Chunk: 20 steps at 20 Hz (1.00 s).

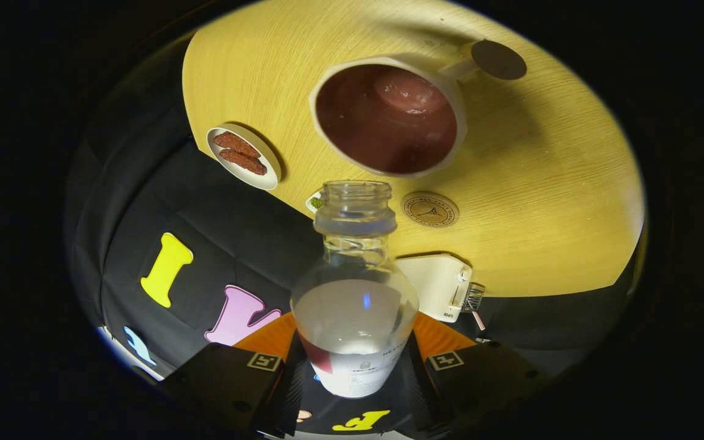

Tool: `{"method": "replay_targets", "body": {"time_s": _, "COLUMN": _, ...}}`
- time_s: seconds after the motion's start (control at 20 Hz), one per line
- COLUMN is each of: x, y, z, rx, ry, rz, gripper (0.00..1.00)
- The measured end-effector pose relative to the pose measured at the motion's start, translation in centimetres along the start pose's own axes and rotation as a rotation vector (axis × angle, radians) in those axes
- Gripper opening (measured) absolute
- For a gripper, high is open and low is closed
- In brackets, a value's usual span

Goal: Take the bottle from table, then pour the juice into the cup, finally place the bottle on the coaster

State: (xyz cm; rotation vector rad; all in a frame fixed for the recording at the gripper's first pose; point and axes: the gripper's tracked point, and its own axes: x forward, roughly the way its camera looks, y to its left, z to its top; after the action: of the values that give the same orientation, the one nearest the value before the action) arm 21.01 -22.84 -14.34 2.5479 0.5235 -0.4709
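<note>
My gripper (355, 366) is shut on a clear bottle (355, 299), pressing on its labelled body from both sides. The bottle is uncapped and holds clear liquid in its lower part; its open mouth points ahead toward a white cup (388, 113). The cup stands beyond the bottle's mouth on a round yellow wooden table (547, 201), and its inside looks dark red-brown with a glossy bottom. A round brown coaster (429, 209) with a printed ring lies just beside the bottle's neck, between the bottle and the cup. The view is rolled hard, so the table looks tilted.
A small white plate (244, 156) with two brown pieces of food sits near the table's edge beside the cup. A dark round disc (498, 59) lies past the cup's handle. A white box-like device (440, 284) with a metal clip stands at the table's edge by the bottle.
</note>
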Motion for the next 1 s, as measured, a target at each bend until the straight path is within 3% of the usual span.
{"method": "replay_targets", "body": {"time_s": 0.45, "x": -1.6, "y": -1.8, "z": -2.8, "rx": -0.347, "ry": -0.080, "rz": 0.034, "gripper": 0.71}}
{"method": "replay_targets", "body": {"time_s": 1.0, "x": -6.1, "y": -3.8, "z": -8.3, "rx": -1.122, "ry": -0.307, "rz": 0.168, "gripper": 0.71}}
